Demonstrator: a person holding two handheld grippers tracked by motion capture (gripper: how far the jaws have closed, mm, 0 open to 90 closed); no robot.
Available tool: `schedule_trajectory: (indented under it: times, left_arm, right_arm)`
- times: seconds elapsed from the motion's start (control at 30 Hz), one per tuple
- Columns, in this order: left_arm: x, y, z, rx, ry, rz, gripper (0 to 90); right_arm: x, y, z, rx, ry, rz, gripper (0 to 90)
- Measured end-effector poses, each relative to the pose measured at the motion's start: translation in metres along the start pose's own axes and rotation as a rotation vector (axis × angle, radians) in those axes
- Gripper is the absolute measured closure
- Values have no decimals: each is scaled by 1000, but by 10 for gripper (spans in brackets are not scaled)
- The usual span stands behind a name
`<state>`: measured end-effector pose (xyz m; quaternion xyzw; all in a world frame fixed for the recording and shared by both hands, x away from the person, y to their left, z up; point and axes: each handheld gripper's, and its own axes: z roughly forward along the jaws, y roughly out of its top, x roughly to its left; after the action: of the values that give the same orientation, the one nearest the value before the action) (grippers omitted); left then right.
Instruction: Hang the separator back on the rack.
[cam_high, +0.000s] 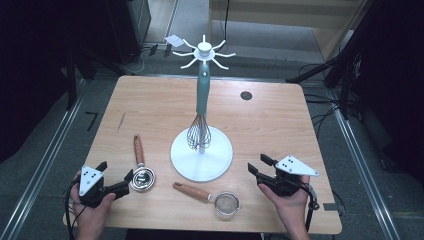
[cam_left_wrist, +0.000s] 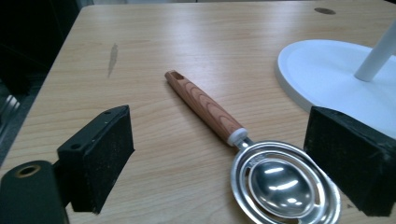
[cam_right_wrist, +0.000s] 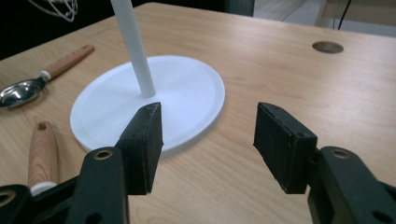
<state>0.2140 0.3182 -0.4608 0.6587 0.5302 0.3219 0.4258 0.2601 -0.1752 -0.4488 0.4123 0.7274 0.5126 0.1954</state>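
Observation:
A white hook stand (cam_high: 186, 161) rises from a round base at the table's middle, and a whisk (cam_high: 199, 132) with a teal handle hangs on it. An egg separator (cam_high: 142, 176) with a wooden handle lies left of the base. My left gripper (cam_high: 116, 171) is open, its jaws either side of the separator's steel bowl (cam_left_wrist: 280, 184) without pressing it. A small strainer (cam_high: 227, 204) with a wooden handle lies near the front edge. My right gripper (cam_high: 259, 165) is open and empty, low over the table right of the base (cam_right_wrist: 187, 88).
A dark round hole (cam_high: 246, 95) sits in the tabletop at the far right. A dark smear (cam_high: 121, 121) marks the wood at the left. Bare wood lies right of the stand base. The table's front edge is close under both hands.

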Motion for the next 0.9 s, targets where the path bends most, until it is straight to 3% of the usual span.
schedule_trajectory:
  times: [0.07,0.23,0.43,0.57,0.7,0.9]
  left_arm:
    - [-6,-1,1,12,-2,0,155]
    - [-25,1,0,9,-1,11,337]
    - [-48,2,0,7,-71,29,564]
    - [-61,-2,4,55,-129,27,717]
    - [-70,-4,12,105,-196,31,859]
    - [-86,-7,25,182,-245,52,900]
  right_arm:
    - [1,-5,-1,14,10,38,452]
    - [6,-14,-1,46,28,70,480]
    - [25,-18,-1,88,21,44,544]
    - [37,-25,-2,114,58,57,604]
    - [46,-27,-1,142,78,37,611]
    - [52,-33,-1,176,90,70,625]
